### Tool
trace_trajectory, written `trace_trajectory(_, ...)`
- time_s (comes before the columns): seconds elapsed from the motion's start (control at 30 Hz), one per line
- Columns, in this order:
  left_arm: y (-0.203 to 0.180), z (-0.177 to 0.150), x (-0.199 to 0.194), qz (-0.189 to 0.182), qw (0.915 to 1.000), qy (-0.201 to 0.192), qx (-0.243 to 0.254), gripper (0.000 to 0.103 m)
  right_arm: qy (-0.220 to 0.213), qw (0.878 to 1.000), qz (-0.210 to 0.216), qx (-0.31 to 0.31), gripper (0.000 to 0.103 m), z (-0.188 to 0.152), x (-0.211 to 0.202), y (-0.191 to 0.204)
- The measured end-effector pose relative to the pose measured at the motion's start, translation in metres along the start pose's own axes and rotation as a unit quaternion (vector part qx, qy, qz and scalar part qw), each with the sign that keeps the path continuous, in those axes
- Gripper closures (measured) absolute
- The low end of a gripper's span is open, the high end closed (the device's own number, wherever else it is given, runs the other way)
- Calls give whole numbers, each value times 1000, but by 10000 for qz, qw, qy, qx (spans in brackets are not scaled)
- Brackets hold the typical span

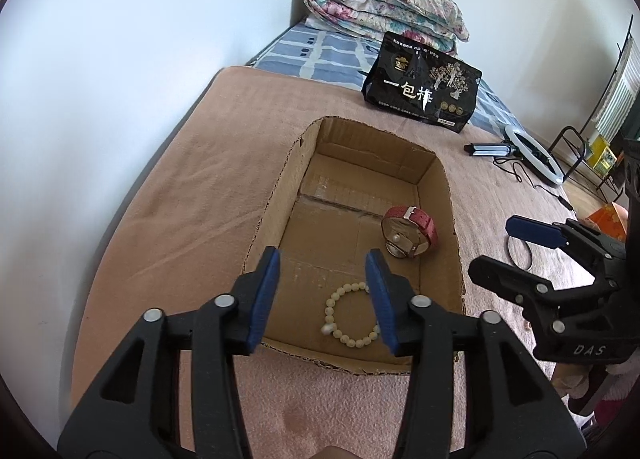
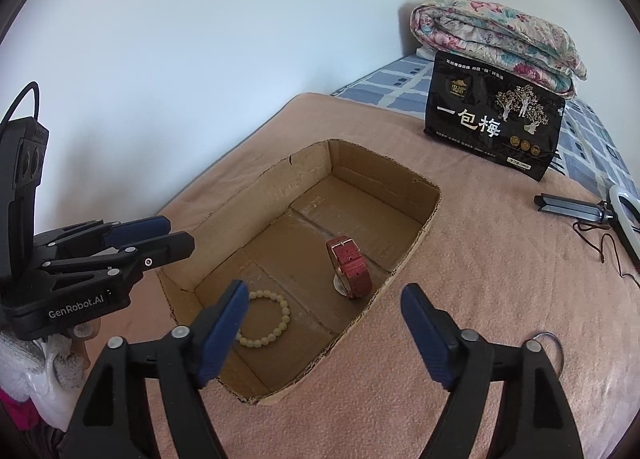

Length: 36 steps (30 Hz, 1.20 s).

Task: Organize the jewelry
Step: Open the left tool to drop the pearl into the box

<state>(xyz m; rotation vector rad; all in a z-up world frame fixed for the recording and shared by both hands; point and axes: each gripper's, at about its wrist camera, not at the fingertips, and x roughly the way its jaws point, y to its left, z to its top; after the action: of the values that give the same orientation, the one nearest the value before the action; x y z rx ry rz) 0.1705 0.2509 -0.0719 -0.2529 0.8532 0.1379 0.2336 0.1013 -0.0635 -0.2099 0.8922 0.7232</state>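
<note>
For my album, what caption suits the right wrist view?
Open fingers hover above a shallow cardboard box holding a cream beaded bracelet and red-strapped watch.

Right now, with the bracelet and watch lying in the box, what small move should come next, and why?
Probably move the open right gripper right toward the metal ring on the blanket; bead bracelet and red watch already sit inside the cardboard box.
</note>
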Motion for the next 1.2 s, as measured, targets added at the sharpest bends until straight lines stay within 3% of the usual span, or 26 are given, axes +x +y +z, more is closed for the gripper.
trace_trajectory(0.23,-1,1,-3,6,10000,-27,23,56,-11,9999,-99,16,13,-1,-4,-1)
trace_trajectory(0.6,-12,2,-19,50,9998,-139,116,56,-129,9997,-184,105,11,-5,-25,-5)
trace_trajectory(1.2,-56,-9,-72,-52,9973,-482,552,56,-479,9977,-402,253,8,-27,-95,-14)
